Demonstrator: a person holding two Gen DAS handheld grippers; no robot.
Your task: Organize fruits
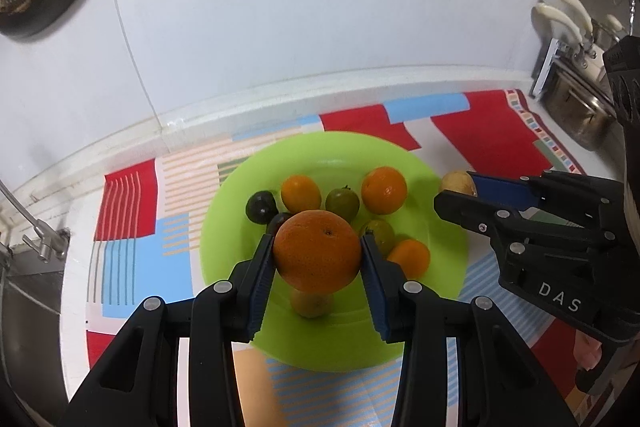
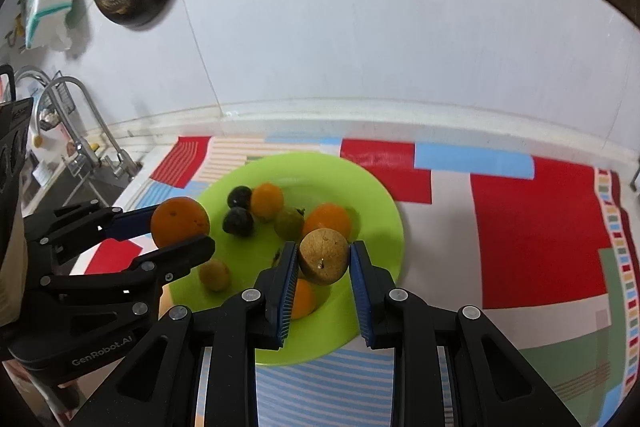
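A lime-green plate (image 1: 236, 227) (image 2: 376, 195) lies on a patterned cloth and holds several small fruits: oranges (image 1: 384, 189), green ones (image 1: 341, 203) and dark ones (image 1: 261, 206). My left gripper (image 1: 318, 253) is shut on a large orange (image 1: 318, 253) and holds it above the plate; it also shows in the right wrist view (image 2: 180, 221). My right gripper (image 2: 324, 257) is shut on a brown round fruit (image 2: 324, 257) above the plate's right side. In the left wrist view the brown fruit (image 1: 456, 182) peeks out beyond the right gripper's fingers.
The red, blue and striped cloth (image 2: 540, 227) covers the white counter. A tiled wall (image 1: 320, 27) stands behind. A sink with taps (image 2: 80, 147) is on the left. A steel rack with utensils (image 1: 572, 67) is at the far right.
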